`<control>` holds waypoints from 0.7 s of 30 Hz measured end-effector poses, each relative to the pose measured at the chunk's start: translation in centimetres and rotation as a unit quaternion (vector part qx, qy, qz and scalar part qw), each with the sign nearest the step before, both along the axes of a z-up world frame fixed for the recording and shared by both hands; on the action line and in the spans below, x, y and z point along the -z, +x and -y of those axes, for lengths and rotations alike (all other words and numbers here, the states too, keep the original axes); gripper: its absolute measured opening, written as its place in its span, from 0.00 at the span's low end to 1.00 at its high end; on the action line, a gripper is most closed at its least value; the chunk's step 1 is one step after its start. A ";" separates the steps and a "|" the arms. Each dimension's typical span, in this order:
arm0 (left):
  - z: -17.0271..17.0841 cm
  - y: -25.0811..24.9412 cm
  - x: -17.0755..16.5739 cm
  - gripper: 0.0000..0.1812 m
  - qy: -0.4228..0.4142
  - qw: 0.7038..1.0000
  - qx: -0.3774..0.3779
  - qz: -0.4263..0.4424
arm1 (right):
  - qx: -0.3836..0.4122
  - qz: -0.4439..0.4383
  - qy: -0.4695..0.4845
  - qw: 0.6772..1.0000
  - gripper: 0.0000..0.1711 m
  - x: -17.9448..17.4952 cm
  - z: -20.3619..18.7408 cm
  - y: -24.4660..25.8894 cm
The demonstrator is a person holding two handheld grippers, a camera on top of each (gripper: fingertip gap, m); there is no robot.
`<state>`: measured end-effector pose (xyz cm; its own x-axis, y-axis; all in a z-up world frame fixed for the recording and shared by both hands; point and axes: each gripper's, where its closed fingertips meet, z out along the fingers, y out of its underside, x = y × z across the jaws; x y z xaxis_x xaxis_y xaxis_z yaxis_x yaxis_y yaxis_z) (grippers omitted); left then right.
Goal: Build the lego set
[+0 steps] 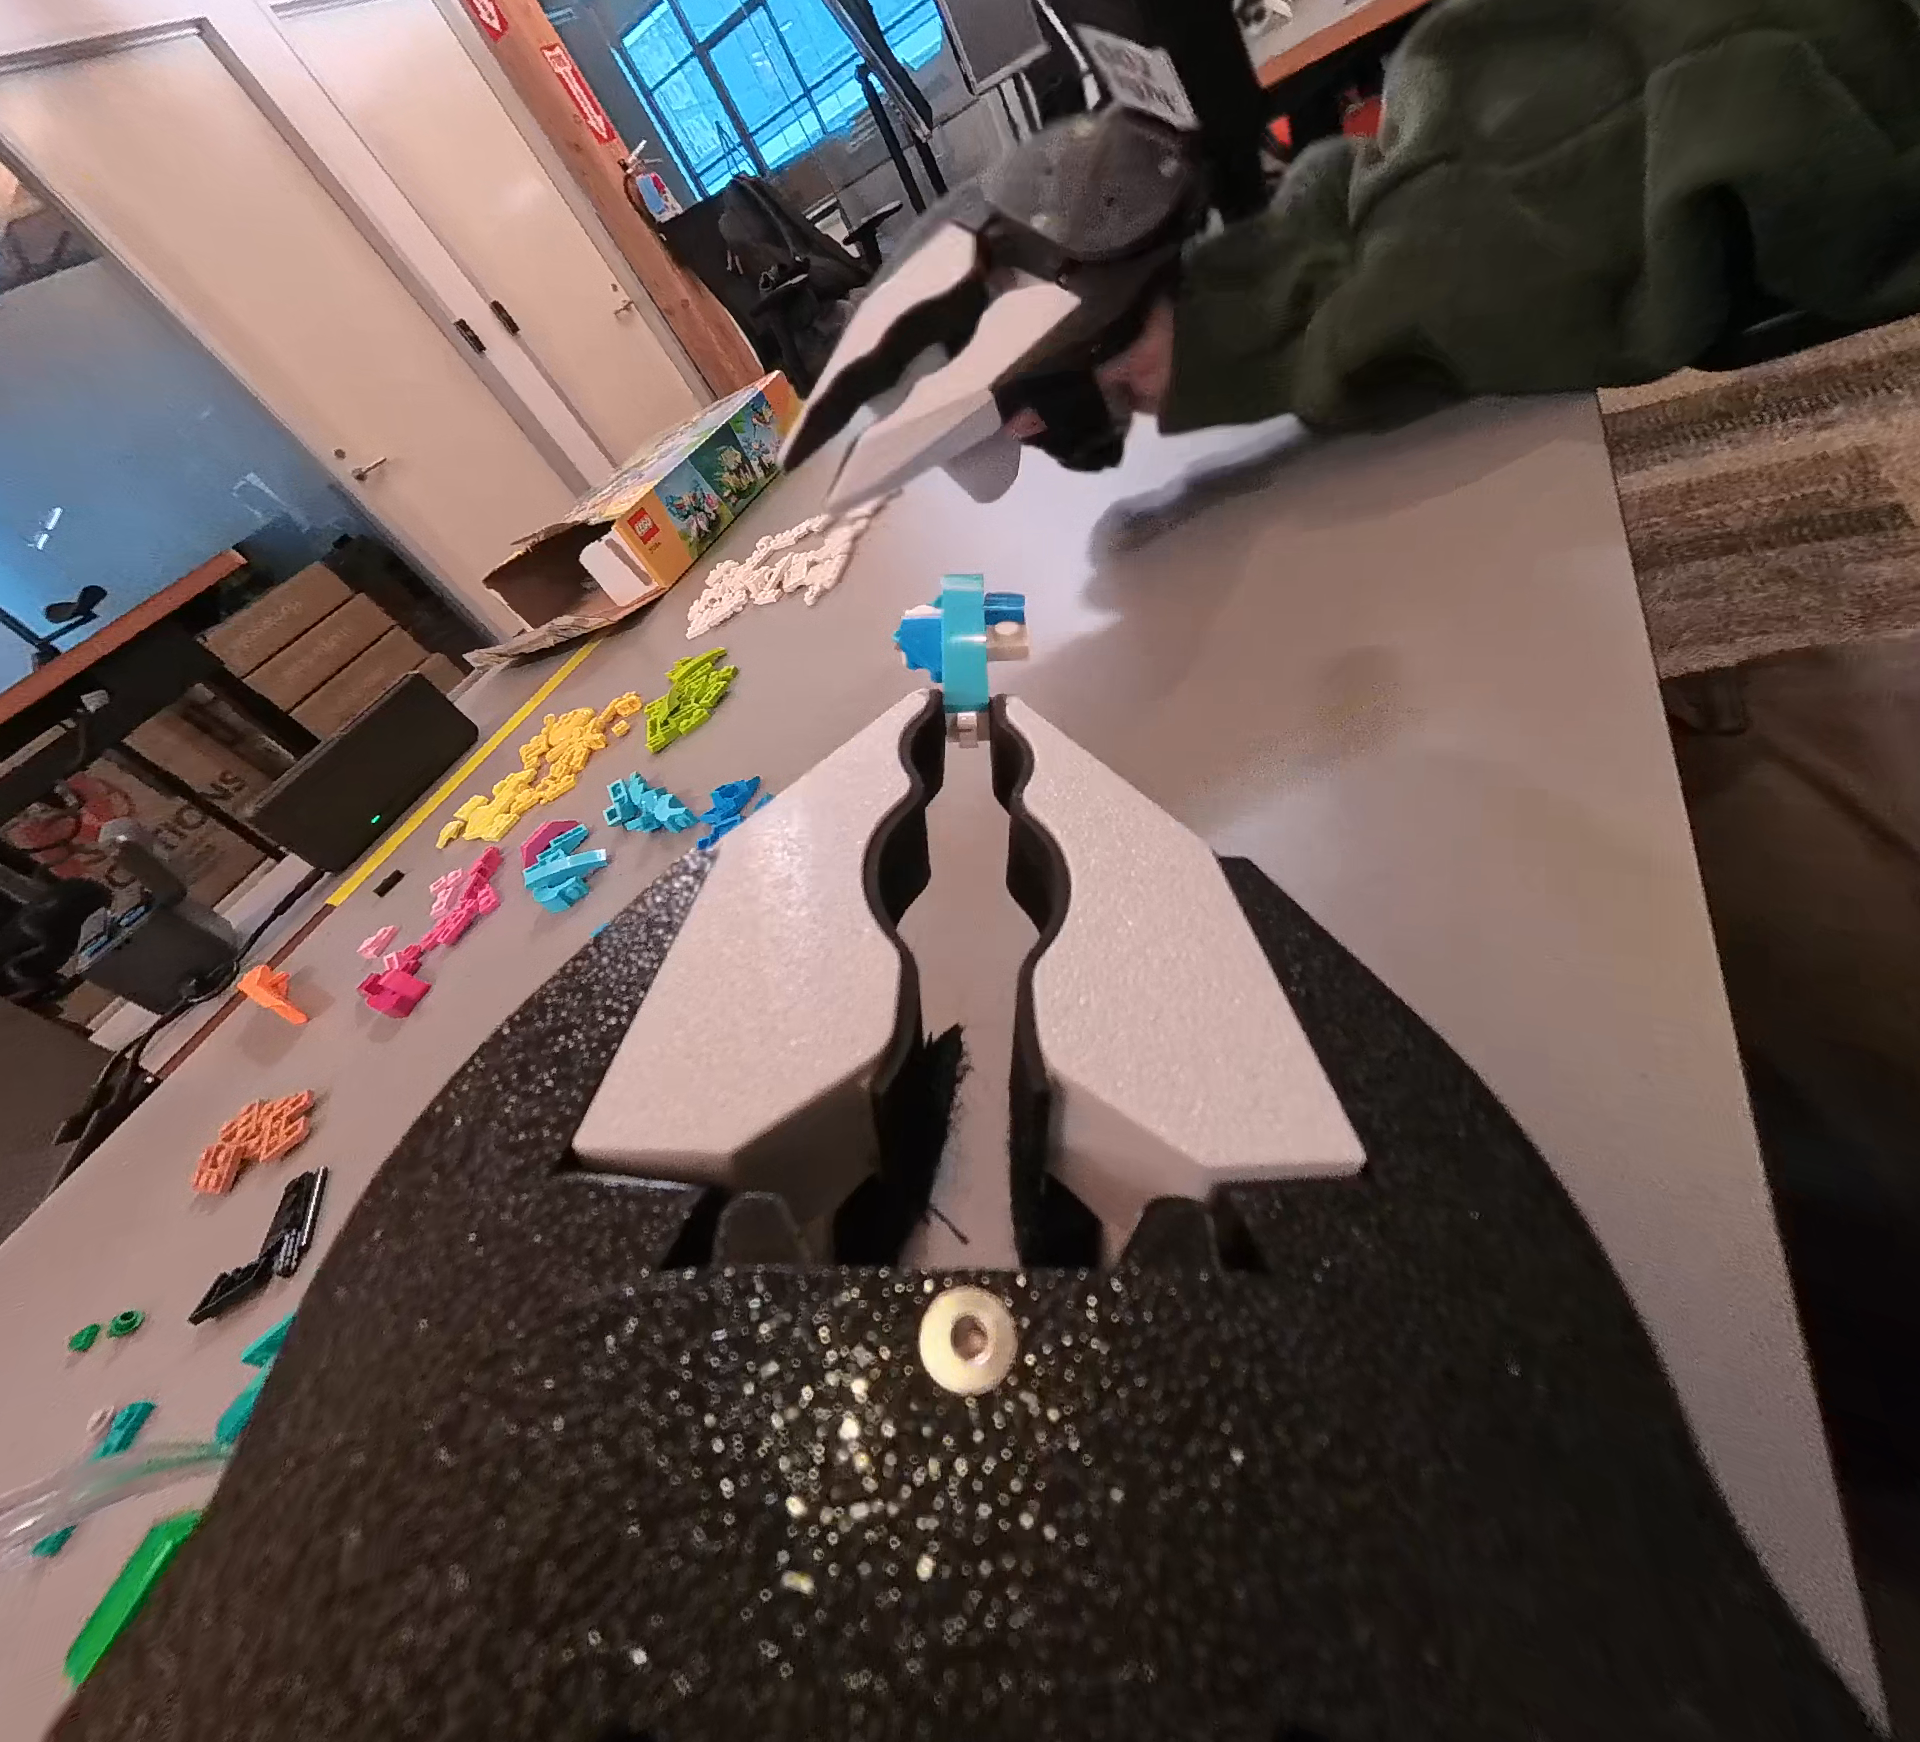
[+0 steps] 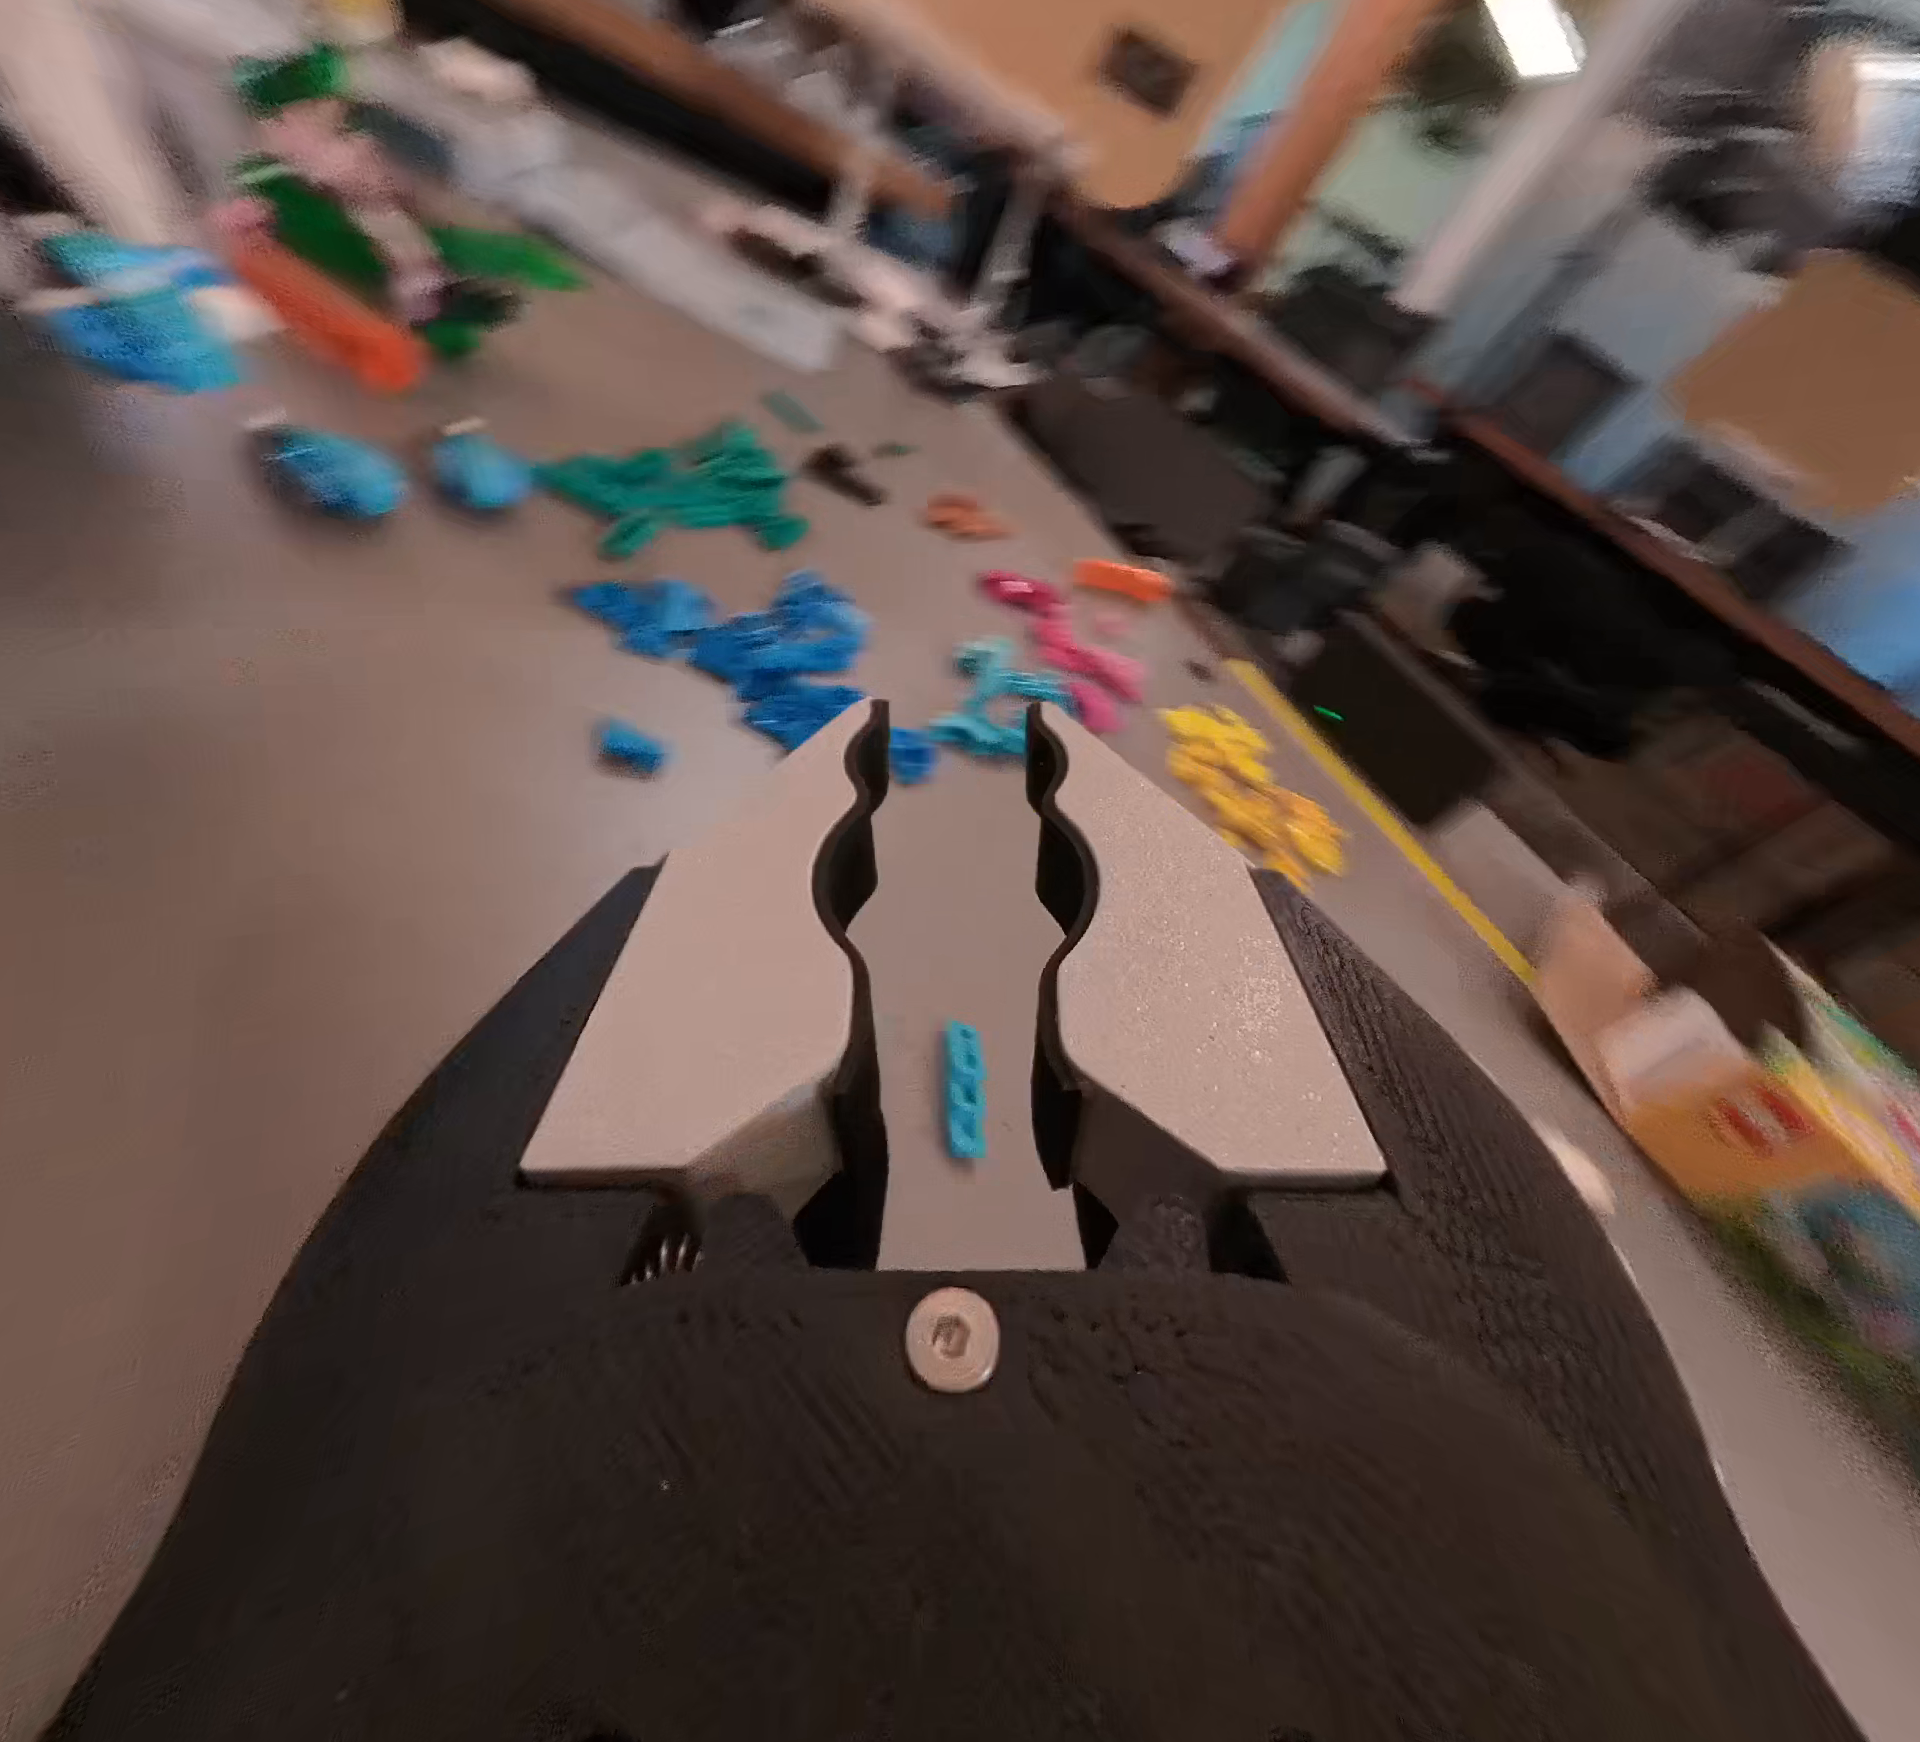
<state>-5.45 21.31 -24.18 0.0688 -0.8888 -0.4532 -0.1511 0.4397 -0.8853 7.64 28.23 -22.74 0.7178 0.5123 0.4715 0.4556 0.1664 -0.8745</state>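
Note:
My left gripper is shut on a small blue, turquoise and white lego assembly and holds it above the grey table. The assembly sticks up past the fingertips. My right gripper is open and empty; in the left wrist view it hovers just above a pile of white pieces. A single turquoise plate lies on the table under the right gripper's fingers. The right wrist view is blurred.
Sorted piles lie on the table: lime, yellow, pink, turquoise, orange, black. The opened lego box lies at the far end. A person's green sleeve reaches over the table. Blue pieces and teal pieces lie ahead. My hands' fingertips stand some 15 cm from each other.

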 end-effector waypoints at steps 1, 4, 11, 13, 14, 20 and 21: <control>0.1 0.1 0.1 0.03 0.004 1.000 0.003 -0.004 | -0.049 0.044 -0.023 0.998 0.14 0.5 0.6 -2.0; 0.5 0.2 0.5 0.03 0.015 1.000 0.011 -0.016 | -0.184 0.190 -0.111 0.958 0.10 2.7 1.5 -6.8; 0.7 0.3 0.7 0.03 0.019 0.999 0.017 -0.021 | -0.317 0.428 -0.252 0.808 0.09 6.9 -1.5 -10.0; 0.8 0.3 0.8 0.03 0.020 0.999 0.018 -0.022 | -0.336 0.474 -0.264 0.770 0.09 7.7 -2.0 -10.1; 0.9 0.3 0.7 0.03 0.021 0.999 0.019 -0.022 | -0.346 0.490 -0.270 0.753 0.09 8.1 -2.1 -10.2; 0.9 0.0 0.5 0.03 0.014 1.000 0.019 -0.013 | -0.371 0.547 -0.271 0.700 0.08 8.8 -2.5 -10.5; 0.9 0.0 0.4 0.03 0.012 1.000 0.019 -0.012 | -0.375 0.547 -0.273 0.696 0.08 8.8 -2.5 -10.6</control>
<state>-5.46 20.43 -24.62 0.0249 -0.8789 -0.4763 -0.1550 0.4673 -0.8704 -2.96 30.76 -31.57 -0.4857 0.8667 0.1137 0.8626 0.4963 -0.0978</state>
